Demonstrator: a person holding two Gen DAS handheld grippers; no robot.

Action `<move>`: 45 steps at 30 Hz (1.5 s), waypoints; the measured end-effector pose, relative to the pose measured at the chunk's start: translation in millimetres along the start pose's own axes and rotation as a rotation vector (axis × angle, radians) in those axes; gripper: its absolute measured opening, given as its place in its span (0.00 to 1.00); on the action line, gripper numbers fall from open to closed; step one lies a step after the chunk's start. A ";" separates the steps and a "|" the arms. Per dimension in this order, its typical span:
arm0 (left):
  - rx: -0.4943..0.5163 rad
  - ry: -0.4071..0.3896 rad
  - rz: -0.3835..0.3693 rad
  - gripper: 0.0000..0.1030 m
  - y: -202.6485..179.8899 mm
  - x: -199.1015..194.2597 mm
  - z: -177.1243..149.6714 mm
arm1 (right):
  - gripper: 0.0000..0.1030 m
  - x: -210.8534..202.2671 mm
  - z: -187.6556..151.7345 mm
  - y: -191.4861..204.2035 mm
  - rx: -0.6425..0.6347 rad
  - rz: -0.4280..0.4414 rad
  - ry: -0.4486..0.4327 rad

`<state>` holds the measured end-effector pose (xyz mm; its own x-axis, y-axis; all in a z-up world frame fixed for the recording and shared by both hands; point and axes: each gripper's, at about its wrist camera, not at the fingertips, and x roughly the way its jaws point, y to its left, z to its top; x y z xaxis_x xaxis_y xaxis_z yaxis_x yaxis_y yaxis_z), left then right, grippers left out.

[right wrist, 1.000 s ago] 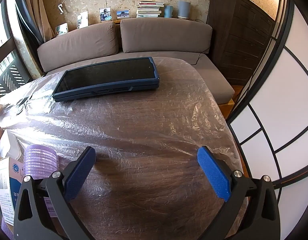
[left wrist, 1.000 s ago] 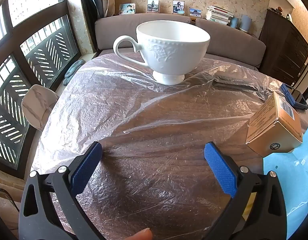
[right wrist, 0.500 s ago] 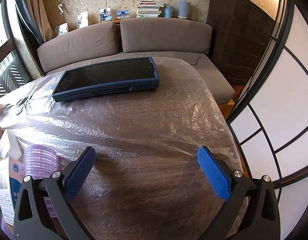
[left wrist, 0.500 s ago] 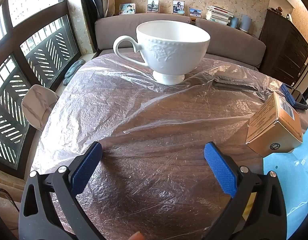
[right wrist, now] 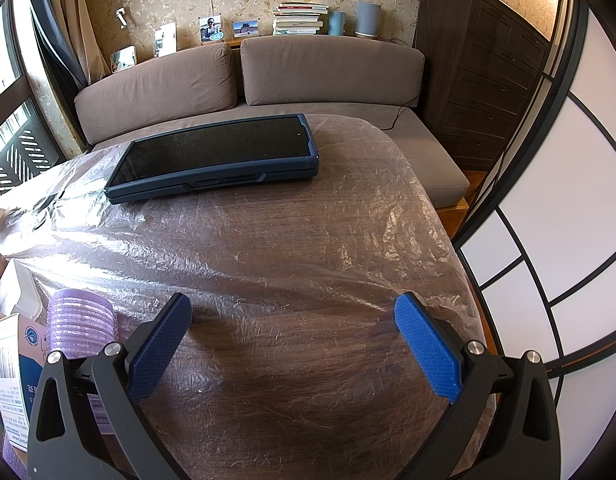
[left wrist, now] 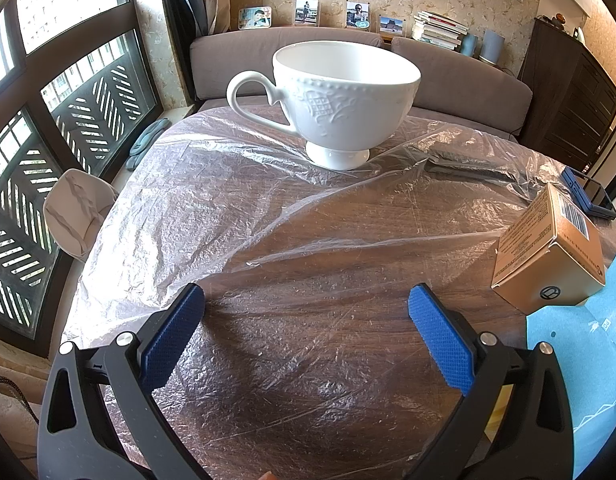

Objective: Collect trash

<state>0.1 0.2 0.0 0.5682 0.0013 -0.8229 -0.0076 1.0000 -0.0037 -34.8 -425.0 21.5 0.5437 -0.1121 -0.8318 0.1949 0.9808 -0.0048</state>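
The left gripper (left wrist: 306, 316) is gaping wide, holding nothing, with a brown box (left wrist: 547, 256) sitting to its right. The right gripper (right wrist: 292, 328) is gaping wide too, with purple cups (right wrist: 82, 322) standing just to its left

Tan cardboard box (left wrist: 547, 256) tilted on table, stacked purple cups (right wrist: 80, 320) beside cartons

left wrist cam sits low behind the left tongs (left wrist: 306, 320), looking across the film-covered surface (left wrist: 308, 248) toward the sofa (left wrist: 212, 60), with the white cup (left wrist: 339, 100) at mid range and the window on its left. right wrist cam sits low behind the right tongs (right wrist: 292, 336), facing the same sofa (right wrist: 331, 72) from further right. shared: surface (right wrist: 308, 240), sofa, and the dark blue tablet (right wrist: 216, 156), which shows at the left cam's right edge (left wrist: 587, 196).
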 end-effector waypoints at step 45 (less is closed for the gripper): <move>-0.090 -0.089 -0.153 0.99 26.5 -70.7 14.0 | 0.96 -111.2 -0.5 -3.2 -0.083 0.112 -0.178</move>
<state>-28.8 26.7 66.0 0.6385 -0.1455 -0.7557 0.0130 0.9839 -0.1785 -96.3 -415.6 113.7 0.6954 -0.0206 -0.7184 0.0611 0.9977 0.0306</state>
